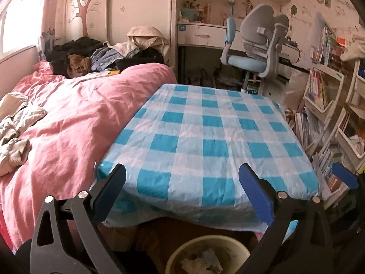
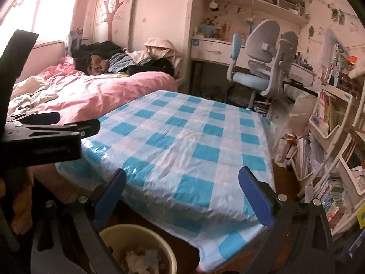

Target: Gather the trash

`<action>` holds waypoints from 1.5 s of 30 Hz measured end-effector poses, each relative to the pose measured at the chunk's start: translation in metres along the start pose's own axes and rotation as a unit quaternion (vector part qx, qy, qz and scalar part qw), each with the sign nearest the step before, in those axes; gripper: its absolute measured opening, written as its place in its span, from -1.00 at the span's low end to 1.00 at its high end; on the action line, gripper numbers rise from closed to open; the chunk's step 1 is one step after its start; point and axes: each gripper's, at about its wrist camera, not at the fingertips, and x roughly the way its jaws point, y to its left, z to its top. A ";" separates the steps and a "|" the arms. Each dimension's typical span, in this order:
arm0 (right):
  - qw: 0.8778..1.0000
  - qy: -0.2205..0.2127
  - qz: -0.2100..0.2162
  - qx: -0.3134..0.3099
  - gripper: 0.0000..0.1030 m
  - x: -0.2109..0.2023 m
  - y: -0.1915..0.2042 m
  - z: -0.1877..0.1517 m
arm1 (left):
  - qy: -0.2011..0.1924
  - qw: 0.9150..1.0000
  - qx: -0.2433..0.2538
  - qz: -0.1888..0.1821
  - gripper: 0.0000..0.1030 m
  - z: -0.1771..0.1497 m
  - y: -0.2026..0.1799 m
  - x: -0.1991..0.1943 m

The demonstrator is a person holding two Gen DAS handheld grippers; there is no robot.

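At the far left of both views a bright window (image 1: 16, 22) lights a bed under a rumpled pink duvet (image 1: 75, 123), with a heap of dark and pale clothes (image 1: 95, 54) piled against the tree-decorated wall in the upper left. In the centre stands a table draped in a blue-and-white checked cloth (image 1: 200, 137), its top bare. Below its near edge, at the bottom of the frame, sits a pale yellow bin (image 1: 206, 248) holding crumpled paper trash (image 1: 203, 262). The left gripper (image 1: 182, 191) and the right gripper (image 2: 182, 194) both hang with blue-padded jaws spread wide apart, nothing between them. Right of centre a grey-and-blue desk chair (image 1: 257, 45) faces a cluttered desk, and white shelves of books (image 1: 324, 91) fill the right edge.
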 end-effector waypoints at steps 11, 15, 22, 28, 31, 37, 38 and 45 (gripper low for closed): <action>0.999 -0.017 -0.013 0.034 0.85 0.012 -0.014 0.014 | -0.024 1.000 -0.007 0.007 0.85 0.022 0.000 0.013; 0.999 -0.017 -0.016 0.040 0.85 0.017 -0.018 0.017 | -0.028 1.000 -0.009 0.008 0.85 0.027 0.001 0.017; 0.999 -0.014 -0.017 0.046 0.85 0.025 -0.023 0.021 | -0.030 0.999 -0.007 0.012 0.85 0.035 -0.001 0.024; 0.999 -0.011 -0.018 0.050 0.85 0.032 -0.028 0.023 | -0.029 1.000 -0.003 0.011 0.86 0.042 -0.004 0.032; 0.998 -0.010 -0.017 0.051 0.85 0.035 -0.031 0.024 | -0.029 1.000 0.000 0.011 0.86 0.044 -0.006 0.034; 0.998 -0.003 -0.017 0.053 0.85 0.044 -0.036 0.026 | -0.029 0.999 0.017 0.009 0.86 0.049 -0.015 0.041; 0.998 -0.003 -0.017 0.053 0.85 0.046 -0.037 0.027 | -0.029 0.999 0.020 0.009 0.86 0.049 -0.016 0.042; 0.999 0.001 -0.016 0.052 0.85 0.054 -0.041 0.029 | -0.025 0.999 0.026 0.011 0.86 0.054 -0.021 0.051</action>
